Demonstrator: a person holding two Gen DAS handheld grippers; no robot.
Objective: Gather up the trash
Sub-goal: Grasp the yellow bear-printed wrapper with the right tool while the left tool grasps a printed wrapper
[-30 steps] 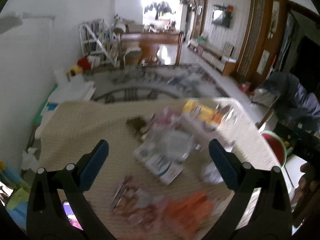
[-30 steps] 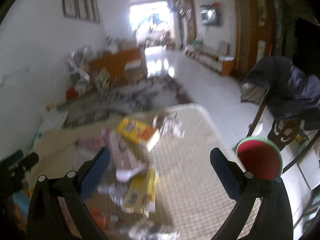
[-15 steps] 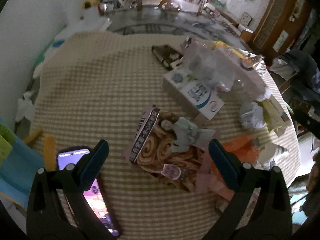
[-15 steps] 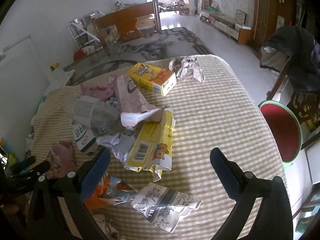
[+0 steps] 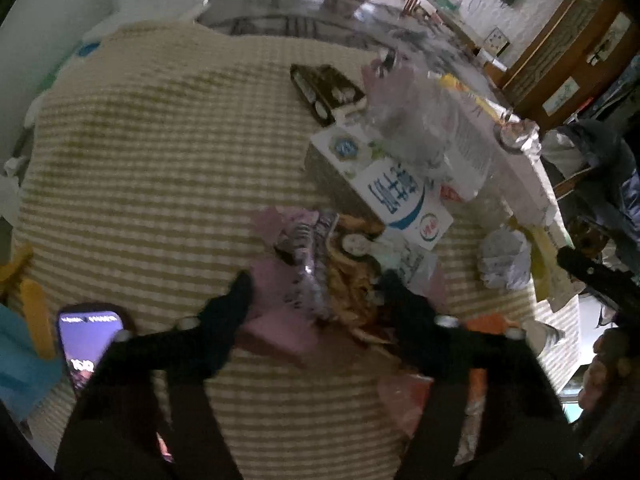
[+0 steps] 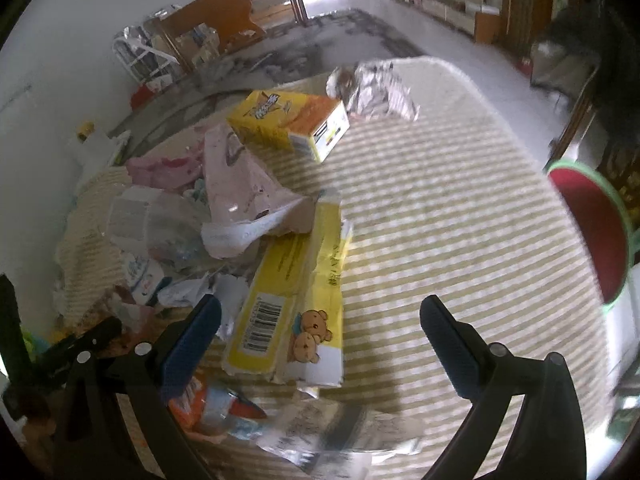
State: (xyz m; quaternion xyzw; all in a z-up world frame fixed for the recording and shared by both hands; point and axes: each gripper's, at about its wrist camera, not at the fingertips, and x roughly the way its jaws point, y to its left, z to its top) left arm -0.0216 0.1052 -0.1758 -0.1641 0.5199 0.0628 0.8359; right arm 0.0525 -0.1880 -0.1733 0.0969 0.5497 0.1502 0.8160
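1. The left gripper [image 5: 320, 292] pinches the shiny pink snack wrapper with swirly buns [image 5: 332, 276], so the wrapper can be lifted off the checked tablecloth [image 5: 160, 140].
2. The right gripper [image 6: 320, 320] is spread wide, holding nothing; the torn yellow bear box [image 6: 296, 304] lies at its 11 o'clock, an easy next grab.

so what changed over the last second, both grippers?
The left gripper dropped from a raised view of the room to the table and narrowed its fingers around the pink snack wrapper, which now looks bunched; firm grip unclear. The right gripper also tilted down and moved in over the flattened yellow bear box, still open, holding nothing. The phone and milk carton stayed put.
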